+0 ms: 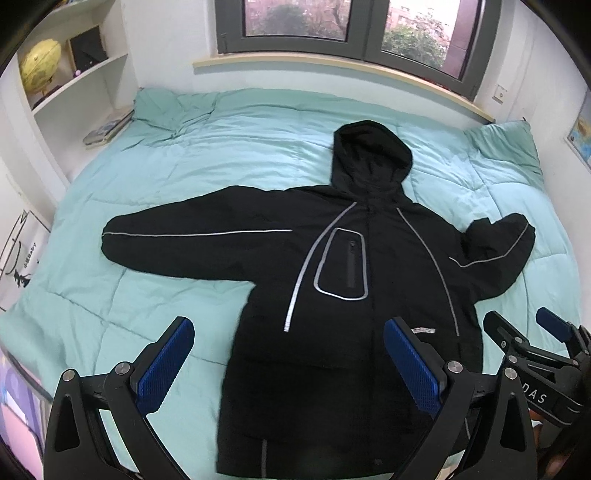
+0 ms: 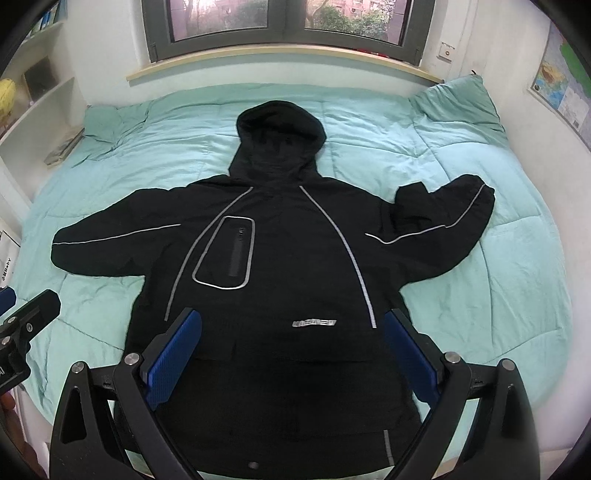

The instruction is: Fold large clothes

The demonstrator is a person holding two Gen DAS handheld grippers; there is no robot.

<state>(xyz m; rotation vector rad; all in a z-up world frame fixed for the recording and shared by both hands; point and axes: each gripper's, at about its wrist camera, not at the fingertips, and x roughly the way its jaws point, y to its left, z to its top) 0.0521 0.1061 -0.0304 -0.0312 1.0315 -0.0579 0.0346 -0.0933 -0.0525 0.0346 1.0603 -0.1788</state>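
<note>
Lying flat on quilt (image 2: 461,295), jacket (image 2: 280,266) lengthwise, hood (image 2: 280,129) twd window (sleeves out)

Home bedroom: bed with teal quilt (image 1: 184,155), window (image 1: 332,22), wall shelves (image 1: 85,77).

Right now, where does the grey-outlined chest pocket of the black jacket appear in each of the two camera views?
Left wrist view: the chest pocket sits a little right of the picture's middle, above the gap between the open left gripper.
Right wrist view: the chest pocket sits left of the middle, above the left finger of the open right gripper.
Shared landmark: the jacket's hood, pointing toward the window.
</note>
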